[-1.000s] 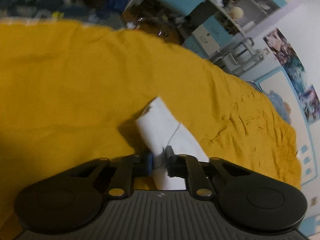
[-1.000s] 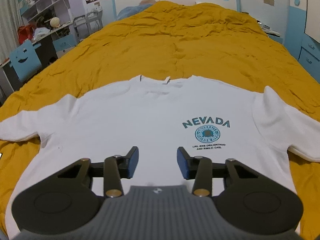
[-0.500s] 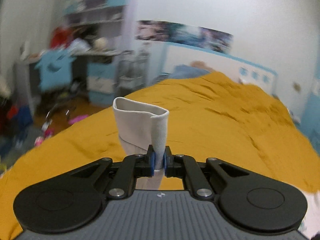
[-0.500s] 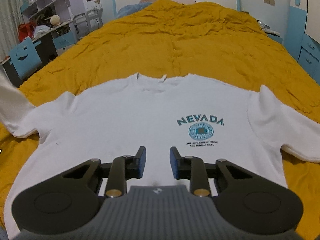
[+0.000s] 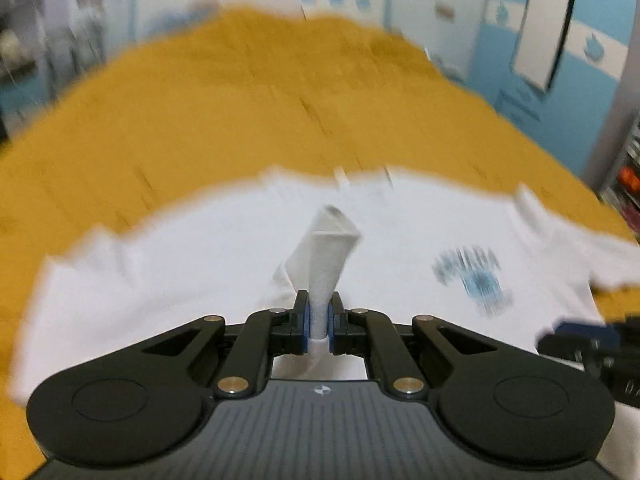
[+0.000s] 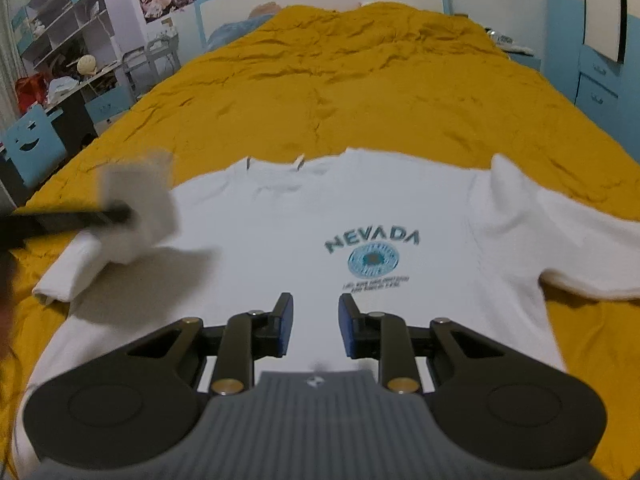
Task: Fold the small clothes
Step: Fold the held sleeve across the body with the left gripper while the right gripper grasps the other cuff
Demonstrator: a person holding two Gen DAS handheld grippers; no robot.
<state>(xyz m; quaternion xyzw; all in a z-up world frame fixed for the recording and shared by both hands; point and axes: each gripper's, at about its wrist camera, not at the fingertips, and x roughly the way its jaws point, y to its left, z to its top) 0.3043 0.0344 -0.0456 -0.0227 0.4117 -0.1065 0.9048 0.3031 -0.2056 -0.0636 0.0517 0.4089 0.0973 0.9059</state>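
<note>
Left gripper (image 5: 319,320): jaws clamped on the sleeve (image 5: 326,248) of the white T-shirt (image 6: 320,216), cuff lifted above the shirt body; view blurred.
Right gripper (image 6: 315,326): jaws apart, nothing between them, above the shirt's lower front.
White T-shirt: lies face up, flat, "NEVADA" print (image 6: 372,240) visible, other sleeve spread out.
Support: yellow bedspread (image 6: 360,92).

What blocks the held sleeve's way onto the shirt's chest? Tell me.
Nothing visible does. The left gripper is shut on the sleeve, lifted above the white shirt, whose chest lies bare. The right gripper hangs open over the lower front, nearer the hem, off that path.
</note>
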